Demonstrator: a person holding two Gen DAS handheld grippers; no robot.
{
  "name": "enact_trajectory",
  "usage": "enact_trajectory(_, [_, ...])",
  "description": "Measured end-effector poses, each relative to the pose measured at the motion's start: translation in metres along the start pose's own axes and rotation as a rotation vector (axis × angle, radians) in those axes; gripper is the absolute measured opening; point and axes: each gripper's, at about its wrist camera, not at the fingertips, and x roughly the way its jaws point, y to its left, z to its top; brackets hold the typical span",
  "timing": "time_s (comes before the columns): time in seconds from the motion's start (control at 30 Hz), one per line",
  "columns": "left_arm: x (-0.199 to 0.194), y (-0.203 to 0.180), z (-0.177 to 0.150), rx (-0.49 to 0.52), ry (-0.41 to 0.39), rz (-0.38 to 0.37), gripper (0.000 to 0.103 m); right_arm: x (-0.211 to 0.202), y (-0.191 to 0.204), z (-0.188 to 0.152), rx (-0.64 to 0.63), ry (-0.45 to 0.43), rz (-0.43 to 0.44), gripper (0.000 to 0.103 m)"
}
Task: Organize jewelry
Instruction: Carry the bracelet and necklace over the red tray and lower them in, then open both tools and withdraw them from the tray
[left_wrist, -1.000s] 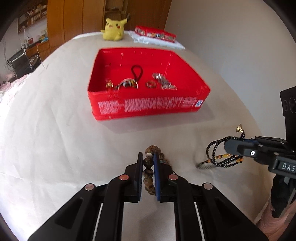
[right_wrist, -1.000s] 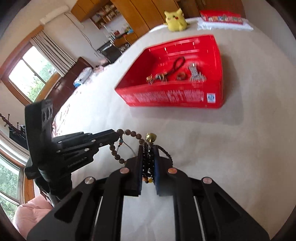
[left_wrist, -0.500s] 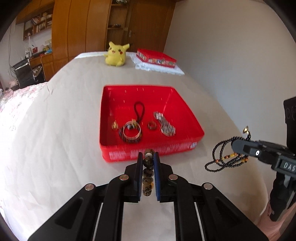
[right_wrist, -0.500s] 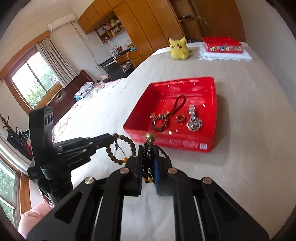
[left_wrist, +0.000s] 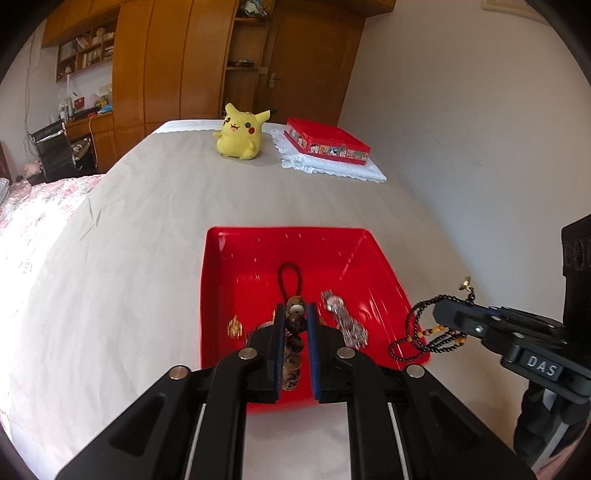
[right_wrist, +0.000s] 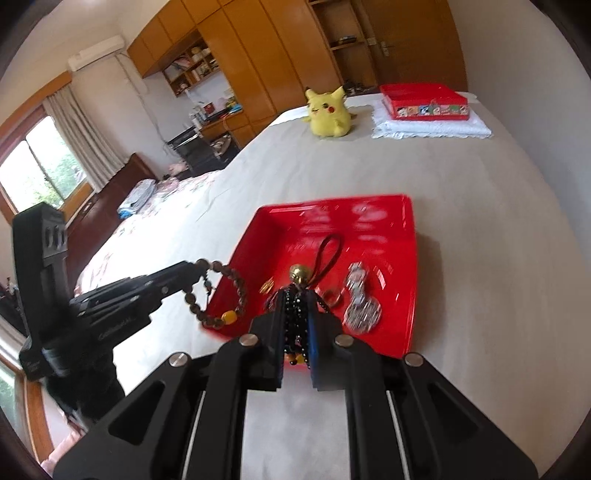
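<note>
Here the biggest thing in play is the bed (left_wrist: 155, 236), its pale cover soft and yielding, so anything set on it sinks a little. On it sits the red tray (left_wrist: 384, 273), a stiff plastic box with low walls; it looks light and would probably slide if nudged, so the pieces should be lowered in rather than dragged over the rim. Already inside it lie a black cord loop (left_wrist: 290, 275), a silver watch band (left_wrist: 345, 321) and a small gold piece (left_wrist: 235, 327).

The left gripper (left_wrist: 295, 317) is clamped tight on a brown bead bracelet (right_wrist: 218, 295), which hangs from the tips as a limp loop beside the tray's near left corner. Its beads look hard and smooth, likely wood, strung on a cord that bends freely; the safest hold is across one bead, as here, since a rounded bead could roll out of a loose pinch.

The right gripper (right_wrist: 297, 295) is closed just as tightly on a black bead necklace (left_wrist: 424, 332), bunched in several strands with a small brass bell (right_wrist: 298, 274) at the top. These beads are tiny and the strand thin, so it is light, floppy and prone to tangle or snag on the tray's rim. Gathering the strands together seems the sound grip; release should come low over the tray floor.
</note>
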Motion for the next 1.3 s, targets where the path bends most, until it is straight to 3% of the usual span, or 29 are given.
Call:
enact_trajectory(0.33, [0.083, 0.013, 0.021, -0.037, 0.093, 0.024, 0.011, 0.091, -0.024, 0.042, 0.071, 0.07, 0.023, 0.008])
enact_trajectory(0.63, [0.13, 0.029, 0.023, -0.064, 0.153, 0.084, 0.011, 0.138, -0.043, 0.053, 0.118, 0.126, -0.002, 0.009])
enact_trajectory(0.73, [0.135, 0.031, 0.024, -0.071, 0.168, 0.09, 0.011, 0.147, -0.048, 0.054, 0.116, 0.143, -0.022, 0.019])
enact_trajectory(0.77, [0.135, 0.031, 0.024, -0.072, 0.171, 0.094, 0.013, 0.148, -0.048, 0.053, 0.105, 0.151, -0.034, 0.028])
enact_trajectory(0.8, [0.134, 0.031, 0.024, -0.072, 0.174, 0.098, 0.021, 0.147, -0.047, 0.052, 0.105, 0.146, -0.042, 0.046])
enact_trajectory(0.83, [0.131, 0.031, 0.024, -0.071, 0.175, 0.099, 0.033, 0.143, -0.048, 0.051, 0.106, 0.127, -0.063, 0.051])
enact_trajectory(0.9, [0.12, 0.031, 0.023, -0.066, 0.162, 0.1, 0.04, 0.135, -0.047, 0.05, 0.09, 0.104, -0.099, 0.051])
enact_trajectory(1.1, [0.069, 0.031, 0.013, -0.059, 0.088, 0.107, 0.042, 0.1, -0.044, 0.036, 0.063, 0.062, -0.126, 0.048])
enact_trajectory(1.3, [0.032, 0.027, -0.009, -0.037, 0.053, 0.14, 0.056, 0.067, -0.033, 0.013, 0.039, 0.043, -0.147, 0.048])
